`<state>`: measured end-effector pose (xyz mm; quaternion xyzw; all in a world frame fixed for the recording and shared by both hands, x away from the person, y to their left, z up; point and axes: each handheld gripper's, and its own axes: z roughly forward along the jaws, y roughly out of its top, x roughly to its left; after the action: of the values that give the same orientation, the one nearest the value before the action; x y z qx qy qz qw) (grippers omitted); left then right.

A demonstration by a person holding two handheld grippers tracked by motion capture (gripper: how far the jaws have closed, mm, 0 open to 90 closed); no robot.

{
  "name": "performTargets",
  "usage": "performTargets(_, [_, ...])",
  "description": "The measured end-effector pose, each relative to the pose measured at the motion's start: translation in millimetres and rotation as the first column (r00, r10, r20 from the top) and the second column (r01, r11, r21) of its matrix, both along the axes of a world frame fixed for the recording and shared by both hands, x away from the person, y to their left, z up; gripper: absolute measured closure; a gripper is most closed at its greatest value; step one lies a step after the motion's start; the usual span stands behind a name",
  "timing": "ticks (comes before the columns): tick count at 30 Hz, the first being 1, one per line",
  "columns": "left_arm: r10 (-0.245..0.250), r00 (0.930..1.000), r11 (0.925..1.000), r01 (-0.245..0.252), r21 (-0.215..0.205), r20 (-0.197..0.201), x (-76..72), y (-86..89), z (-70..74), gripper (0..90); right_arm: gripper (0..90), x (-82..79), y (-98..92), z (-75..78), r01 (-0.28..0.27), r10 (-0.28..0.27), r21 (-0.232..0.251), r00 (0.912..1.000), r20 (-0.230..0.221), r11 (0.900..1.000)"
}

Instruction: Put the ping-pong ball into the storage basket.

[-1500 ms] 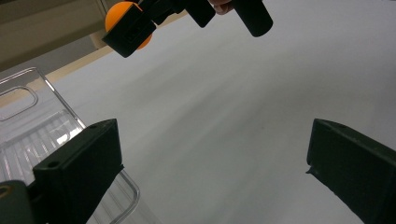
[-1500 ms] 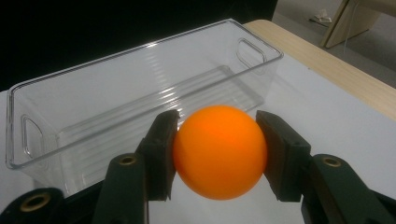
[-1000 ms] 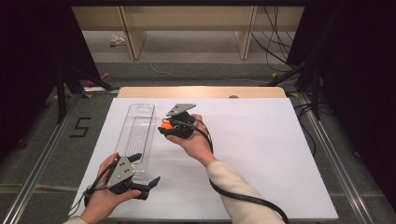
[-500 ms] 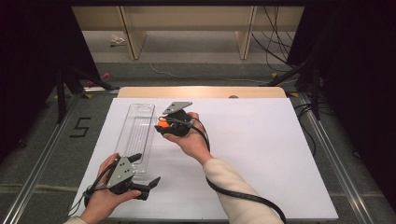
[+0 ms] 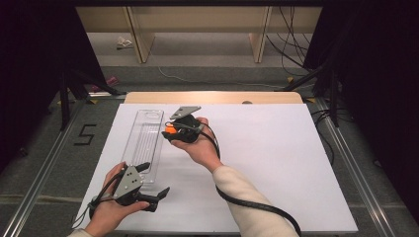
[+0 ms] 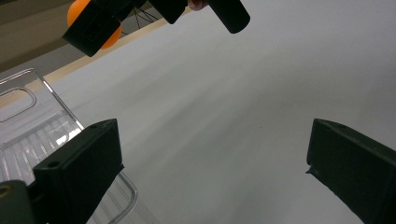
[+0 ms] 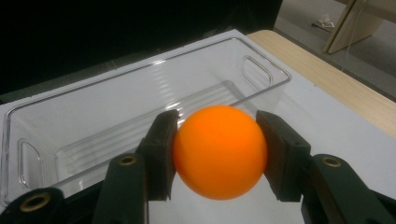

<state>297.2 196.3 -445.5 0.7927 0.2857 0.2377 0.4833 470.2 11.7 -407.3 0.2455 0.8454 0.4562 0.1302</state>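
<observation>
An orange ball (image 7: 218, 151) sits clamped between the two black jaws of my right gripper (image 7: 218, 156), which is shut on it. In the high view that gripper (image 5: 170, 132) hovers just right of a long clear plastic bin (image 5: 144, 143), with the ball (image 5: 169, 130) facing the bin's right wall. The bin (image 7: 140, 88) lies empty below and ahead in the right gripper view. My left gripper (image 5: 154, 180) rests near the table's front edge, at the bin's near end, jaws wide open with nothing between them. In the left gripper view the bin's corner (image 6: 28, 121) lies at the left, and the ball (image 6: 95, 23) at the top.
A white sheet (image 5: 276, 163) covers the table, with a wooden strip (image 5: 212, 97) along the far edge. Wooden shelf legs (image 5: 259, 39) and cables (image 5: 291, 34) stand on the floor beyond. A black cable (image 5: 257, 205) trails from the right gripper under the sleeve.
The right gripper has drifted slightly left toward the bin with the ball in it. The left gripper has stayed where it was.
</observation>
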Motion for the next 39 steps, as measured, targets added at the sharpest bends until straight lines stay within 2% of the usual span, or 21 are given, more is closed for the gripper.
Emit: performTargets(39, [0.001, 1.0000, 1.0000, -0.001, 0.004, -0.001, 0.0, 0.0, -0.6, 3.2, 51.5, 3.8, 17.3, 2.0, -0.020, 0.020, -0.013, 0.9998, -0.003, 1.000])
